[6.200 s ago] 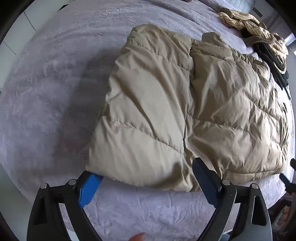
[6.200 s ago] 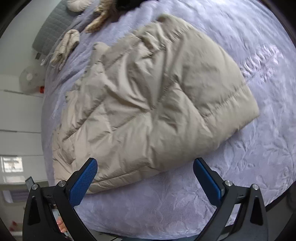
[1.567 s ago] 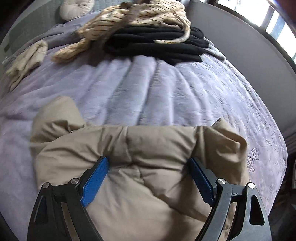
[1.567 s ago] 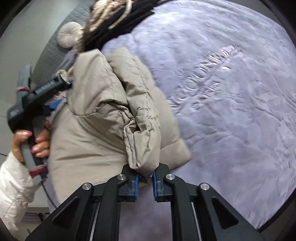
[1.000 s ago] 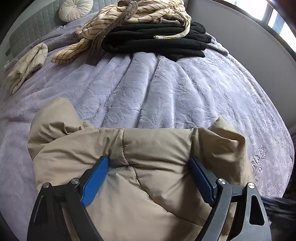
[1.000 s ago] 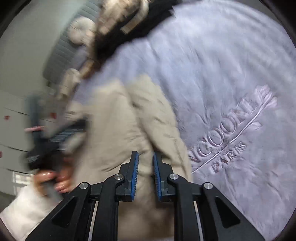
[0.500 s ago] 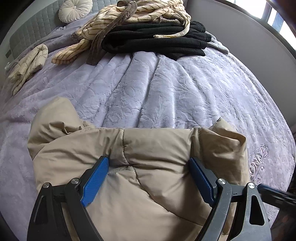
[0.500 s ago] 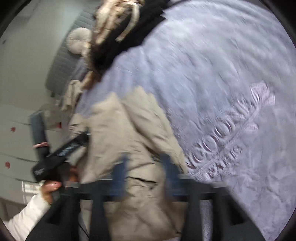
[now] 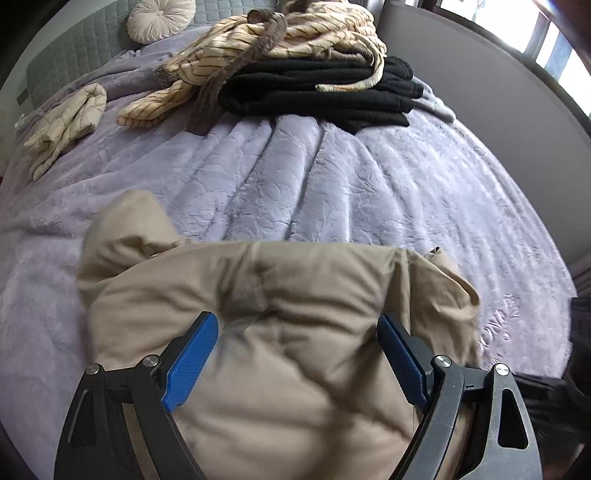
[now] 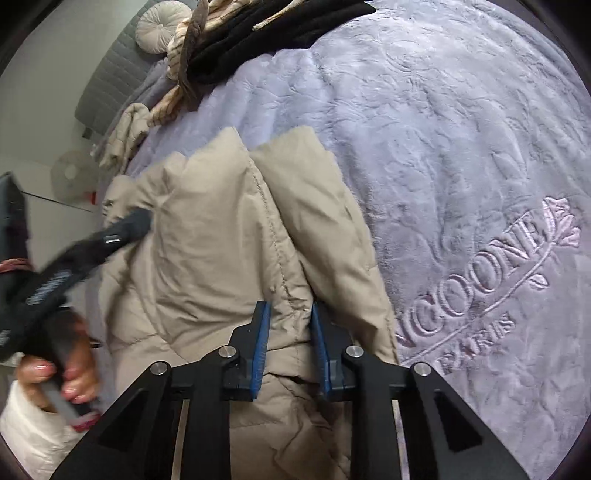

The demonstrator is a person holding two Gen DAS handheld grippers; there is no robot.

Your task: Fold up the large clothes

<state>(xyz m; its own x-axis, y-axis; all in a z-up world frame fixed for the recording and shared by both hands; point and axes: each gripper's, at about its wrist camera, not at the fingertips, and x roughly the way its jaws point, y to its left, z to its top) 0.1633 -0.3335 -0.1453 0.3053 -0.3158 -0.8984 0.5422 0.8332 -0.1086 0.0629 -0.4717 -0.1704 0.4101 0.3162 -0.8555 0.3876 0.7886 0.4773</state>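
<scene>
left wrist view: my left tongs [image 9: 297, 354] stand wide, blue pads either side of a puffy fold of the beige padded jacket [image 9: 288, 332], which fills the lower middle of the frame. the cloth bulges up between the pads, but i cannot tell whether they press on it. the jacket lies on the lilac bedspread [image 9: 332, 192], which runs across the whole middle of the frame. at the top sits a pile: black clothes [image 9: 321, 92] with a cream striped garment [image 9: 280, 40] draped over them. upper left, a small cream quilted piece [image 9: 66, 125] lies alone, and a round cushion [image 9: 160, 18] rests against the grey headboard [image 9: 74, 66].

right wrist view: my right tongs [image 10: 288, 347] are narrow and closing, with a ridge of the jacket [image 10: 221, 251] right between the blue pads at lower centre; the fabric looks pinched there. the jacket runs from the bottom centre up to the middle of the frame. at the left edge my left hand [image 10: 70, 365] grips the handle of the other tool, a white sleeve [image 10: 26, 424] below it, with one black finger [image 10: 129, 229] lying on the jacket's left side. on the right, the bedspread [image 10: 443, 147] shows raised lettering [image 10: 491, 280].
</scene>
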